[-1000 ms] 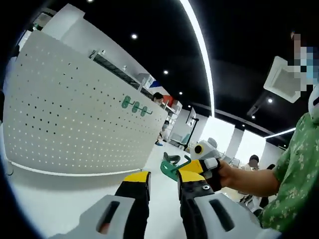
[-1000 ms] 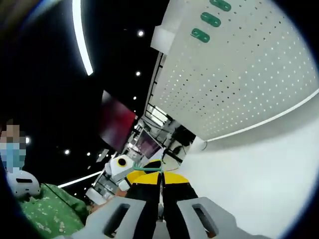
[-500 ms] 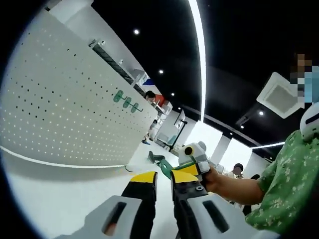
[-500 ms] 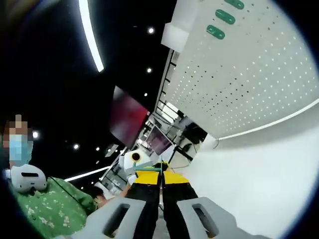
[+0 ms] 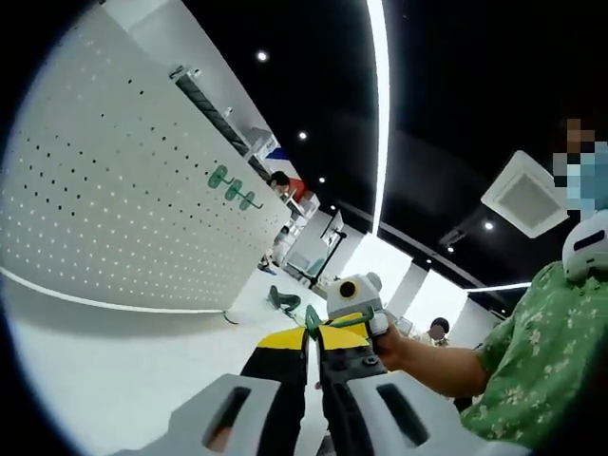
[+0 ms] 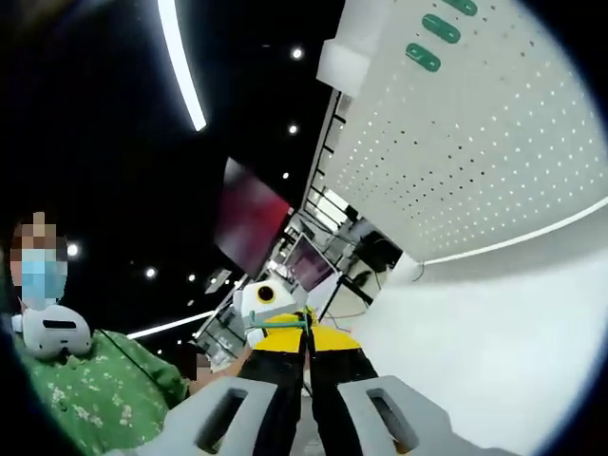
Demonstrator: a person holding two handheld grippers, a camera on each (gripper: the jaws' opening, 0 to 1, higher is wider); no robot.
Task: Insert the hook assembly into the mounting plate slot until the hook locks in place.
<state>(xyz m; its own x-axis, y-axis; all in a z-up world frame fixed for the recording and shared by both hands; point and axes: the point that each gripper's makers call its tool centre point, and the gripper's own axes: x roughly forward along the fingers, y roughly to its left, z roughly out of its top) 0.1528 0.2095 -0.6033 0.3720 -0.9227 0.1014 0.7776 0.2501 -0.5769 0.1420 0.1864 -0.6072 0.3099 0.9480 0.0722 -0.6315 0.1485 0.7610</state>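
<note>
- The small green moulded-plastic hook assembly [image 5: 312, 321] sits at the tips of both grippers, at 6 o'clock in the left gripper view; it looks light, rigid and smooth, so likely slippery under hard pads.
- The left gripper [image 5: 312, 339] has its yellow-tipped jaws narrowed to a thin gap about the green piece.
- The right gripper [image 6: 306, 334] pinches a thin green bar of it, jaws nearly together.
- The white perforated metal mounting plate [image 5: 104, 209] stands upright on the white bench [image 5: 114, 361], 3 green oval slot pieces [image 5: 232, 189] at 10 o'clock, well apart from the hook.
- Best hold judged: the flat stem, leaving the hooked end free.
</note>
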